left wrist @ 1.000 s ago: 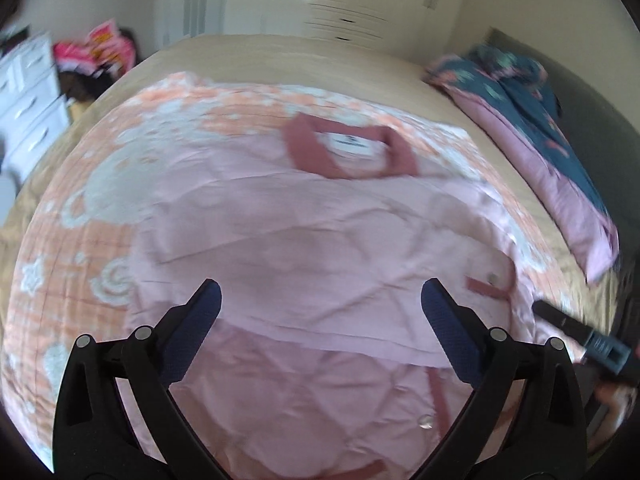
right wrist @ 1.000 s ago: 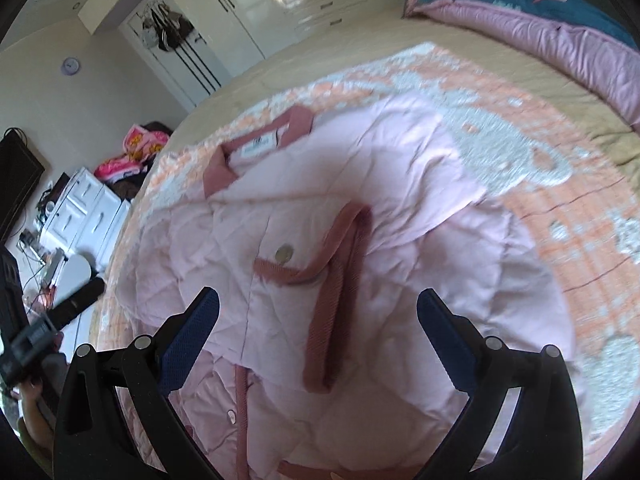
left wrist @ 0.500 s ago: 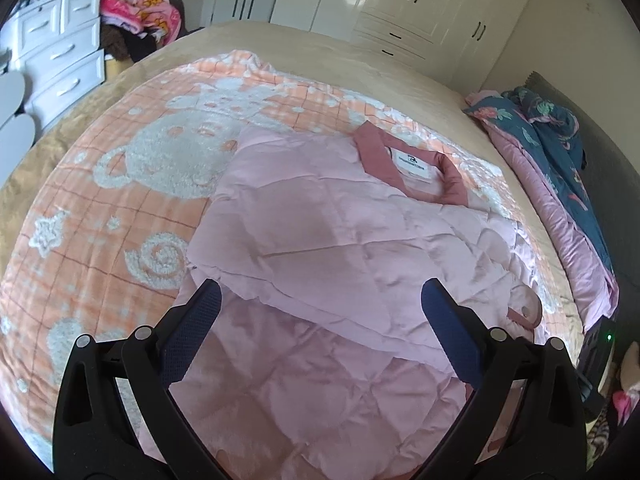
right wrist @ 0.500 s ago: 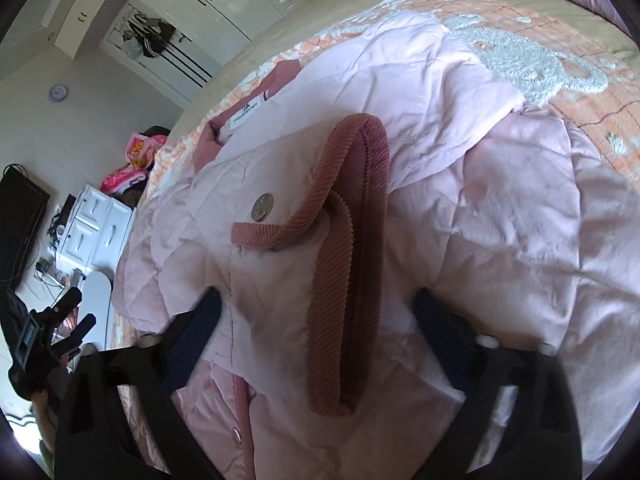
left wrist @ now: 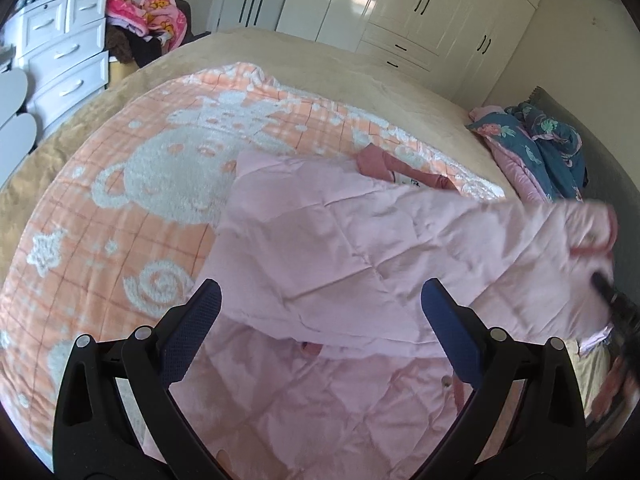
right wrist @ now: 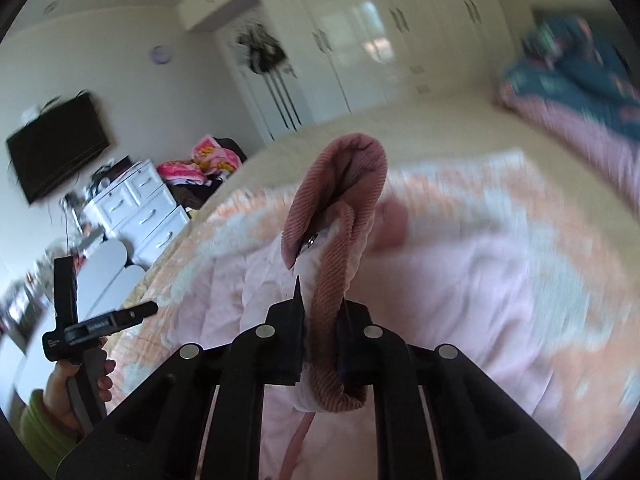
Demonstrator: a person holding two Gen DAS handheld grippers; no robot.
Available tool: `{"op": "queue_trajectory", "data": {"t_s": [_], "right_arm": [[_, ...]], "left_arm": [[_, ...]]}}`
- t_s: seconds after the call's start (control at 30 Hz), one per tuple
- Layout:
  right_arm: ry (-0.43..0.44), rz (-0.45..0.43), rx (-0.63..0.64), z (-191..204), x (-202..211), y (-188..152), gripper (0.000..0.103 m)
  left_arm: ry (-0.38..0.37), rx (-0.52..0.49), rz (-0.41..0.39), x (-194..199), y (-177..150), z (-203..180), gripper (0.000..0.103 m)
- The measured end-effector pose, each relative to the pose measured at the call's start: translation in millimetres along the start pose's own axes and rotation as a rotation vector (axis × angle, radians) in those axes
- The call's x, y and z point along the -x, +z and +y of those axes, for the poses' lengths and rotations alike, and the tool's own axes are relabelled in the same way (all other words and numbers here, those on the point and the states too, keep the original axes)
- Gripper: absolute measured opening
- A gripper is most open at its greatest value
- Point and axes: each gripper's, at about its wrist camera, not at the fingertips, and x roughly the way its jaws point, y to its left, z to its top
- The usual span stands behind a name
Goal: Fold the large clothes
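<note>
A pale pink quilted jacket [left wrist: 340,240] lies on an orange blanket [left wrist: 120,200] spread over the bed, its dark pink collar [left wrist: 384,164] at the far side. My right gripper [right wrist: 322,312] is shut on the ribbed dark pink cuff [right wrist: 340,184] of one sleeve. The sleeve [left wrist: 520,240] hangs raised above the jacket's body, stretched toward the right. My left gripper [left wrist: 320,300] is open above the jacket's near part, with nothing between its fingers. In the right wrist view the left gripper [right wrist: 108,286] shows at the far left, held by a hand in a green sleeve.
A blue floral quilt with pink lining [left wrist: 536,148] is heaped at the bed's right side. White drawers [left wrist: 64,52] and a pile of bright clothes [left wrist: 148,12] stand left of the bed. White wardrobes [left wrist: 400,12] line the back wall. A dark screen [right wrist: 56,140] hangs on the left wall.
My right gripper went from open to shut on the sleeve cuff and rose, lifting the sleeve off the jacket. My left gripper drifted sideways and rolled a little, still open.
</note>
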Motion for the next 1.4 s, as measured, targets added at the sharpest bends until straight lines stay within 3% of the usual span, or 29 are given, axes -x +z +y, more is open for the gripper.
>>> {"op": "queue_trajectory", "data": {"t_s": [0.17, 0.47, 0.93, 1.13, 1.2, 1.4], "right_arm": [[-0.059, 0.042, 0.039, -16.4, -22.2, 11.0, 0.011], [-0.106, 0.118, -0.051, -42.8, -48.0, -24.0, 0.011], [-0.142, 0.173, -0.064, -44.4, -58.6, -33.0, 0.014], [-0.176, 0.188, -0.061, -44.7, -59.4, -33.4, 0.026], [-0.188, 0.183, -0.059, -44.1, -57.0, -33.4, 0.041], [-0.241, 0.146, 0.013, -30.9, -51.0, -29.0, 0.052]], "left_arm": [[0.011, -0.013, 0.002, -11.0, 7.5, -10.2, 0.094], [0.018, -0.059, 0.065, -41.2, 5.2, -23.0, 0.094], [-0.014, -0.089, 0.144, -74.0, 0.5, -41.5, 0.094], [0.002, -0.110, 0.176, -87.1, -5.7, -44.5, 0.094], [0.005, -0.109, 0.189, -91.8, -7.3, -42.7, 0.094], [0.025, -0.118, 0.232, -107.8, -13.9, -36.8, 0.094]]}}
